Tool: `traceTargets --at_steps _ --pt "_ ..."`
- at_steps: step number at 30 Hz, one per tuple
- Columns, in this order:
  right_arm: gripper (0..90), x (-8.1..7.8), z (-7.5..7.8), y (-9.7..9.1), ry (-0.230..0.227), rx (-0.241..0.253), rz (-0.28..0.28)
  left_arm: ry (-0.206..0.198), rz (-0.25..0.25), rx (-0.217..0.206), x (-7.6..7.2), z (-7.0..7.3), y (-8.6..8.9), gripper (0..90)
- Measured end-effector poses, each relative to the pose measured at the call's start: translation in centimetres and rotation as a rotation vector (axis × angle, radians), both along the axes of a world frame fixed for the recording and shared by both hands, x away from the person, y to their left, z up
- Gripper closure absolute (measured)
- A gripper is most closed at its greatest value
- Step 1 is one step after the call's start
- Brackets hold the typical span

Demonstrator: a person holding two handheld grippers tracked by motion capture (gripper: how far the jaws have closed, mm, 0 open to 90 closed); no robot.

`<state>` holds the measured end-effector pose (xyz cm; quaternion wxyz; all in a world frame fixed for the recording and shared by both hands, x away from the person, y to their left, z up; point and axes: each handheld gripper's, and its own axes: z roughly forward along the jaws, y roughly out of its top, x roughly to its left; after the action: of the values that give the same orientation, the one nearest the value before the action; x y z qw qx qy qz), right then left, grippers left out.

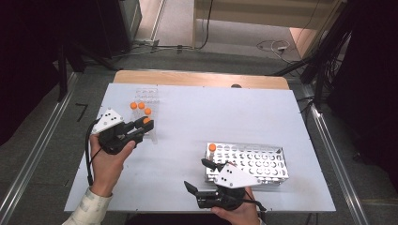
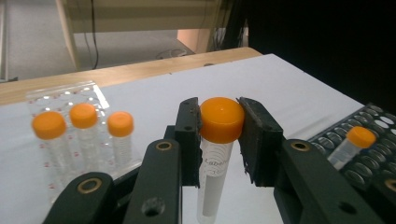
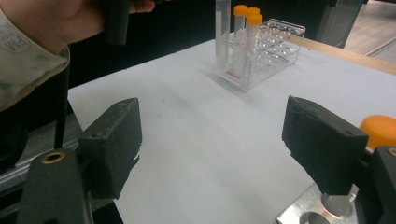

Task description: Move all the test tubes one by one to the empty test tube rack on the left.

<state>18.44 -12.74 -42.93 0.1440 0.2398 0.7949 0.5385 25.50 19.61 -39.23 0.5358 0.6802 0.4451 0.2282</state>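
Grey floor [image 1: 47, 140], dark surroundings

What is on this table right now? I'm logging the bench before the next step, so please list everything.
held tube: one, clear with orange cap, clamped in the left hand-held gripper
tubes in clear rack: three, orange caps, far left
clear rack: one, transparent, far left
tube in metal rack: one, orange cap, near-left corner hole
metal rack: one, silver, near right
table: one, white
left hand-held gripper: black, shut on the held tube
right hand-held gripper: black, open, nothing between jaws
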Motion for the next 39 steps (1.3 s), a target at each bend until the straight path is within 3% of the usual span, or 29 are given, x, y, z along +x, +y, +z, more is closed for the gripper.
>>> traceTargets --at_steps 13,19,28,39 --pt "18.9 0.2 -0.7 -2.4 0.016 -0.012 -0.051 0.001 0.073 0.006 2.2 0.4 1.8 70.5" --pt "18.8 0.4 -0.7 -2.9 0.018 -0.005 -0.068 -0.013 0.108 0.028 3.4 0.8 2.2 70.5" --pt "18.9 0.5 -0.8 -3.2 0.023 -0.004 -0.077 -0.044 0.171 0.051 4.6 1.1 2.8 70.5" --pt "19.0 0.5 -0.8 -3.2 0.024 -0.001 -0.074 -0.062 0.208 0.089 5.6 0.2 2.4 70.5"
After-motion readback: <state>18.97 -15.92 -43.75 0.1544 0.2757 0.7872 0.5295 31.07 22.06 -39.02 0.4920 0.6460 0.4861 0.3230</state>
